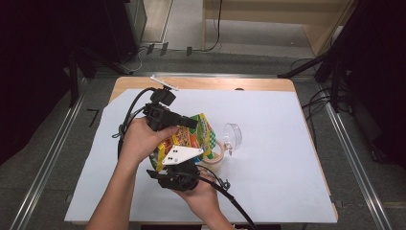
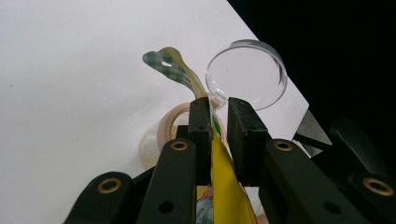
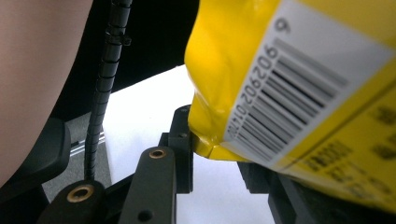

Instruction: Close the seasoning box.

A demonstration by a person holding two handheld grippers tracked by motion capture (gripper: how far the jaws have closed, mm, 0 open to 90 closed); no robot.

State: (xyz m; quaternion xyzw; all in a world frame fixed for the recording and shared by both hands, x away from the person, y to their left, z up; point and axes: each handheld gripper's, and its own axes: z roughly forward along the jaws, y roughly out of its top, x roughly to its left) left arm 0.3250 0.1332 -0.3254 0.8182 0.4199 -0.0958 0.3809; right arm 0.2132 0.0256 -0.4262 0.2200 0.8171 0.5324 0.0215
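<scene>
A yellow snack bag (image 1: 202, 132) with bright print is held up over the white sheet at the table's middle, between both grippers. My left gripper (image 1: 191, 123) comes in from the upper left and is shut on the bag's thin edge (image 2: 229, 196). In the left gripper view its jaws (image 2: 218, 109) stand close together, and the bag's green checked top curls beyond them. My right gripper (image 1: 181, 160), under its grey plate, grips the bag from below. In the right gripper view the barcode corner of the bag (image 3: 280, 70) sits between its jaws (image 3: 217, 144), and the bag partly hides the right jaw.
A clear round plastic dish (image 1: 232, 134) (image 2: 247, 74) lies just right of the bag. A roll of pale tape (image 1: 216, 160) (image 2: 163, 130) lies under and beside the bag. A white sheet (image 1: 287, 143) covers the wooden table. Cables trail from both grippers.
</scene>
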